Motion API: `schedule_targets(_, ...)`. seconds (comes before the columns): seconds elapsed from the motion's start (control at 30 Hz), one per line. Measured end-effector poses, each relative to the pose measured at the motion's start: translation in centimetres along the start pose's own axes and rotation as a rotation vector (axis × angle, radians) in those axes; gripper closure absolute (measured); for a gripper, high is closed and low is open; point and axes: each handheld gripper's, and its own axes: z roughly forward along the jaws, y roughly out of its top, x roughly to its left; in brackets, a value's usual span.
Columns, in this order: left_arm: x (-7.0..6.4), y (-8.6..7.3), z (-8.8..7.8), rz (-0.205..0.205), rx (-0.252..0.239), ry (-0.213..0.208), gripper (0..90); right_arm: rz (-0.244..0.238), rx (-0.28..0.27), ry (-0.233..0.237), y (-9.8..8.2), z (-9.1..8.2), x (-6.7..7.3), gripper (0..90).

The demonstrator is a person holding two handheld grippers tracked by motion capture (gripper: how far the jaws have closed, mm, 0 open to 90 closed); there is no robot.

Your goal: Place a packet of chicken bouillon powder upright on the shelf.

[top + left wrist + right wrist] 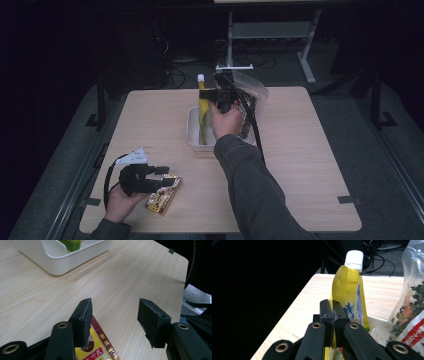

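A yellow drink pouch (202, 112) with a white cap (354, 257) stands upright in a white tray (192, 132) at the table's far middle. My right gripper (210, 94) is beside its upper part. In the right gripper view its jaws (333, 312) are pressed together on the side seam of the pouch (348, 292). Near the front left edge lies a red and yellow packet (162, 197). My left gripper (167, 177) hovers over that packet (100, 347) with its jaws (113, 322) open, one pad above the packet's edge and nothing pinched.
A clear bag of dark dried food (250, 100) leans in the same tray, right beside the pouch (412, 310). The tray's corner (57, 262) lies ahead of the left gripper. Bare wooden tabletop (310, 165) spreads to the right. Table legs and cables stand beyond the far edge.
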Motion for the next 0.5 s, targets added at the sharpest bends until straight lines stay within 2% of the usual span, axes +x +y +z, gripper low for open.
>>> schedule_targets(0.2,0.01,0.0,-0.05,0.003,0.002,0.002,44.7,-0.005,0.014,-0.005,-0.47,0.47,-0.16,87.5)
schedule_targets(0.33,-0.01,0.01,0.0,0.002,0.001,0.002,44.7,0.003,0.015,-0.001,-0.56,0.38,-0.5,78.8)
schedule_targets(0.5,-0.07,0.03,0.09,0.003,0.002,0.0,44.7,0.005,0.013,0.007,-0.45,0.0,-0.54,72.8)
